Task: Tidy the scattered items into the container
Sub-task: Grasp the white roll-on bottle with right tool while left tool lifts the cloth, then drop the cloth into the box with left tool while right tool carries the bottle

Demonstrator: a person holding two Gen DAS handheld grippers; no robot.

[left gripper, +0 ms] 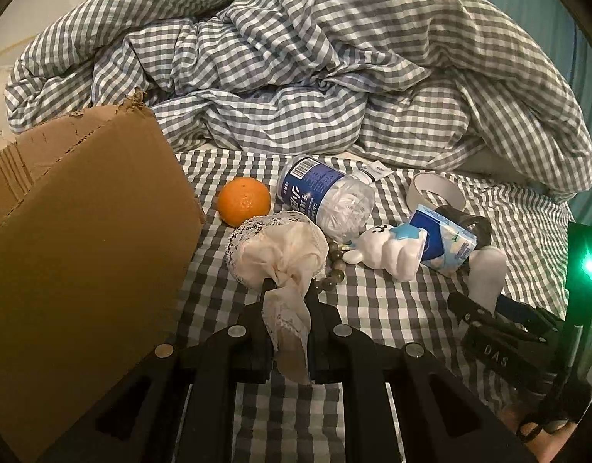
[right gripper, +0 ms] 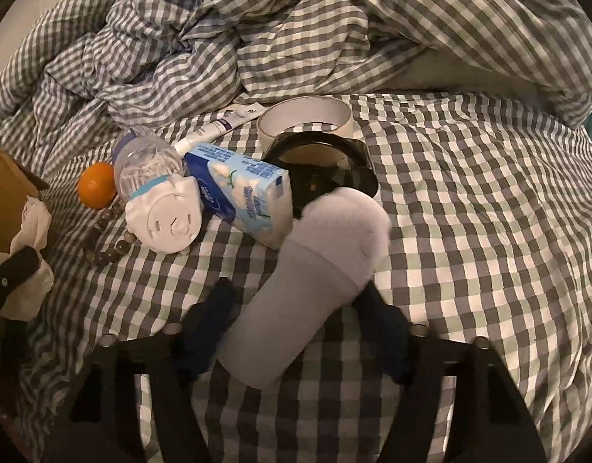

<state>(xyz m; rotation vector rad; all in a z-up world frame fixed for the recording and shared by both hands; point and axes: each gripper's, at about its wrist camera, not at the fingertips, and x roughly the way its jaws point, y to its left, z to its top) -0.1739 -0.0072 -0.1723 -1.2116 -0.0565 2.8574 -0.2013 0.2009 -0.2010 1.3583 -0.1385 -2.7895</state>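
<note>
Early in the job, by the look of it: cardboard box (left gripper: 83, 250) interior out of sight (contents impossible to tell), and most of the clutter lying loose on the checked bedsheet (left gripper: 373, 308) to the right of the box.

Left gripper (left gripper: 287, 301) clamped narrow on a cream lace-trimmed cloth (left gripper: 280, 254), bunched and lifted just beside the box's right wall, not yet over any opening. Right gripper (right gripper: 296, 308) with a pale grey sock (right gripper: 307, 266) lying between its blue-padded fingers (right gripper: 207, 328); blurred there, so closed or merely straddling cannot be told.

Left to gather, all right of the box:
- orange (left gripper: 244, 200), nearest the box
- clear jar of floss picks (left gripper: 330, 200) on its side, just beyond the orange
- bead bracelet (left gripper: 330, 266), partly under the cloth
- white rabbit figurine (left gripper: 388, 250) tipped over, touching the blue tissue pack (left gripper: 444, 245)
- roll of white tape (right gripper: 305, 117) and a black tape roll (right gripper: 323, 166) behind the tissue pack
- small tube (right gripper: 222, 125) farthest back, near the rumpled gingham duvet (left gripper: 334, 58)

Possible snags, as a judgement: torn box flap (left gripper: 136, 102) near the cloth's path, beads likely to drag if caught in the lace, and figurine, tissue pack and sock crowded close together (little room for fingers).
</note>
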